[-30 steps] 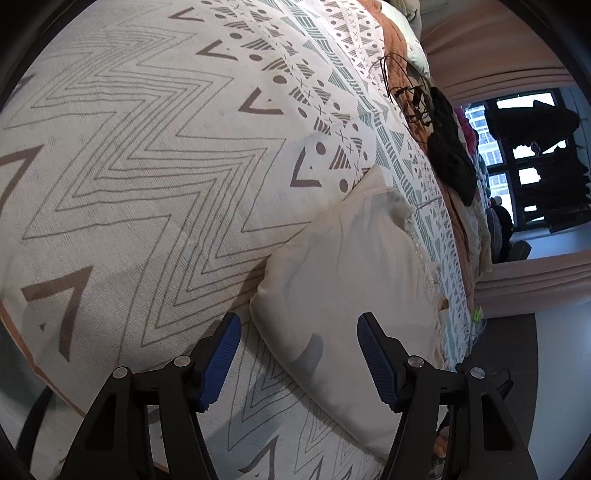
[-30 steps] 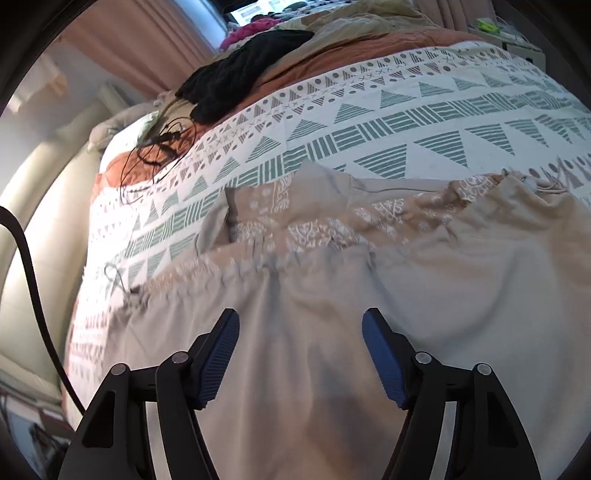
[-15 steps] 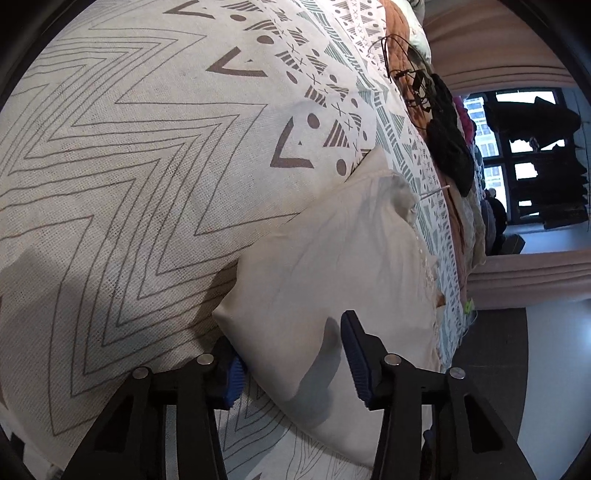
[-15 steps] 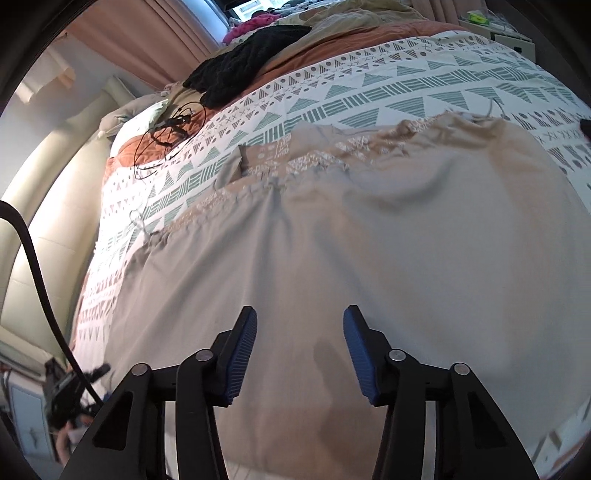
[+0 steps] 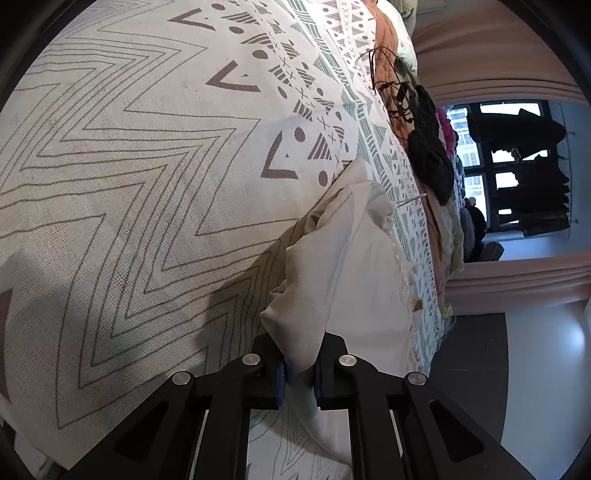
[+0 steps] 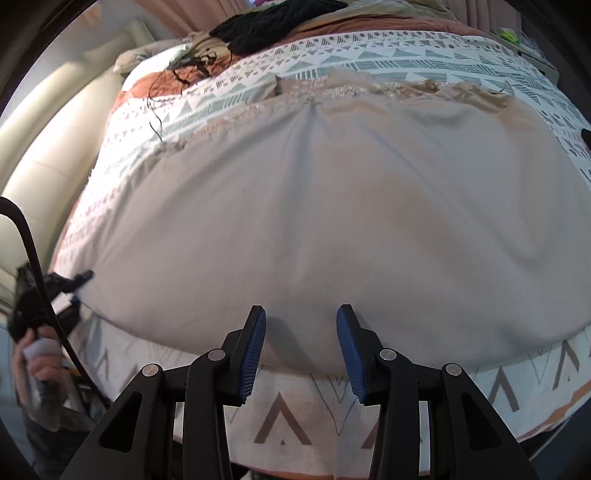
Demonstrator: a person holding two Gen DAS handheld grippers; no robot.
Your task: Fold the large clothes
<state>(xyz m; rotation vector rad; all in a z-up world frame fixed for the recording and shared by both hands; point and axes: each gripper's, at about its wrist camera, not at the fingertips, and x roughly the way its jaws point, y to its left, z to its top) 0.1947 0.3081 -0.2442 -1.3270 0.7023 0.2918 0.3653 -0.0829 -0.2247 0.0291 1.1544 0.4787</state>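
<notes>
- We see a large beige cloth garment (image 6: 332,206) spread flat across a white bedspread printed with grey zigzags and brown triangles (image 5: 122,177); its gathered, lace-trimmed edge lies at the far side in the right wrist view, and its plain hem runs along the near side.
- Our left gripper (image 5: 298,376) has just been closing, and it is now clenched on a corner of the beige garment; the cloth is bunched and pulled up into a ridge between the blue pads, with a little tail hanging below the fingers.
- Our right gripper (image 6: 301,347) has also just been closing, yet its blue pads (image 6: 255,350) stand apart with a clear gap; they sit over the near hem of the garment, and we cannot tell whether the tips touch the cloth; nothing is pinched between them.
- In the right wrist view, at the left edge, a hand (image 6: 37,354) holds the other black tool at the garment's corner; a black cable (image 6: 29,251) curves past it.
- Further up the bed lie a black knitted piece of clothing (image 6: 273,22), a tangle of thin black wire (image 6: 192,62) and a rust-orange quilt (image 6: 147,86).
- In the left wrist view, pink curtains (image 5: 517,280) frame a dark window (image 5: 517,155) beyond the bed.
</notes>
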